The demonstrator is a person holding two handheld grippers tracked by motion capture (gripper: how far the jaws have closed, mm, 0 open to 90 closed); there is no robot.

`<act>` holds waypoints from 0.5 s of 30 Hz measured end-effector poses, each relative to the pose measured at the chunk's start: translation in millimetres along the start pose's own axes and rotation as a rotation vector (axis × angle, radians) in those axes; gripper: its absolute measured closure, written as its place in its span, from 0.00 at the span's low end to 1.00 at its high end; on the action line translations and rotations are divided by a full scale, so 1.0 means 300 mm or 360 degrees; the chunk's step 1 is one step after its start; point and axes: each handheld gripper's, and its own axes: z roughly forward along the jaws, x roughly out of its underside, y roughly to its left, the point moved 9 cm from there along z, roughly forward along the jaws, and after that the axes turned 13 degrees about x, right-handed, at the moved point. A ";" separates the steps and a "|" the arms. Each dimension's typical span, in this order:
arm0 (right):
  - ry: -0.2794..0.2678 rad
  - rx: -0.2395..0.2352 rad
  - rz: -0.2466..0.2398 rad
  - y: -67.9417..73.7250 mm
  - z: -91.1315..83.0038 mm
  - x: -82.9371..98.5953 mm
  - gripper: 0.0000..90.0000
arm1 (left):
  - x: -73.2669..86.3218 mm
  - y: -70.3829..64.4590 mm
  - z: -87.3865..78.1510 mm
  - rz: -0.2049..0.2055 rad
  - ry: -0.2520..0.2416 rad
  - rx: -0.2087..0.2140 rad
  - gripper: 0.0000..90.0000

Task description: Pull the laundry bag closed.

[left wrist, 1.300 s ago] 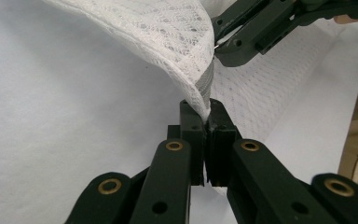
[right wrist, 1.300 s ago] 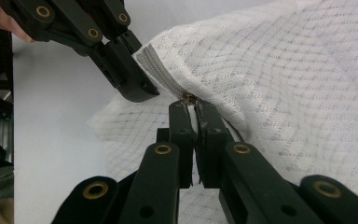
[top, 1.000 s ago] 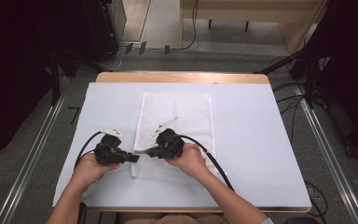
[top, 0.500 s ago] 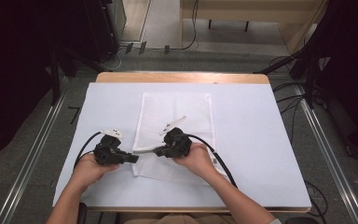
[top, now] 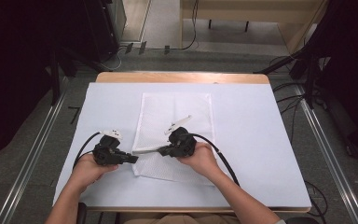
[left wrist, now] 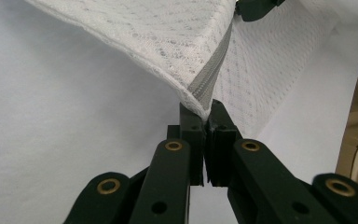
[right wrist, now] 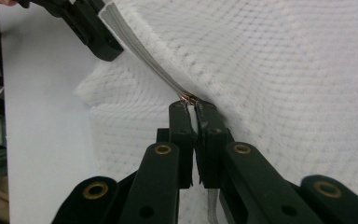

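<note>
**Both grippers clamped on the zip edge of a white mesh bag**

The left gripper (left wrist: 204, 122) is seen in its own view with its two black jaws pressed together on the corner of a white mesh fabric bag (left wrist: 168, 37), just where the grey zip tape (left wrist: 209, 77) ends. From the clamped corner the zip edge is lifted off the surface and runs up and away to the other gripper's black jaw tip at the top of that view.

The right gripper (right wrist: 192, 108) is likewise closed, and a small copper-coloured metal zip slider (right wrist: 188, 98) is pinched between its tips. The zip edge (right wrist: 140, 56) is stretched from there to the left gripper at the upper left of the right gripper view.

In the high view the left gripper (top: 131, 158) and the right gripper (top: 161, 150) are pointed at each other, tips near one another, with a short raised strip of the bag's edge held between them. Each is gripped by a hand: the left hand (top: 89, 168) and the right hand (top: 200, 159).

The mesh bag (top: 177, 116) is spread flat over the middle of the pale blue covered worktop (top: 261, 140), its near left corner being the part that is held. The rest of it is laid toward the far edge. A black cable (top: 221, 158) is trailed from the right gripper toward the near edge.
</note>
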 end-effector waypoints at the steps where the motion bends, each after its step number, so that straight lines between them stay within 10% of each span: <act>1: -0.0001 0.0006 -0.0005 -0.002 -0.001 0.001 0.98 | 0.000 -0.001 0.000 -0.0001 -0.0001 0.0003 0.98; 15: -0.0002 0.0036 0.0031 -0.044 -0.032 0.049 0.98 | 0.006 -0.006 0.001 -0.0019 0.0006 0.0026 0.98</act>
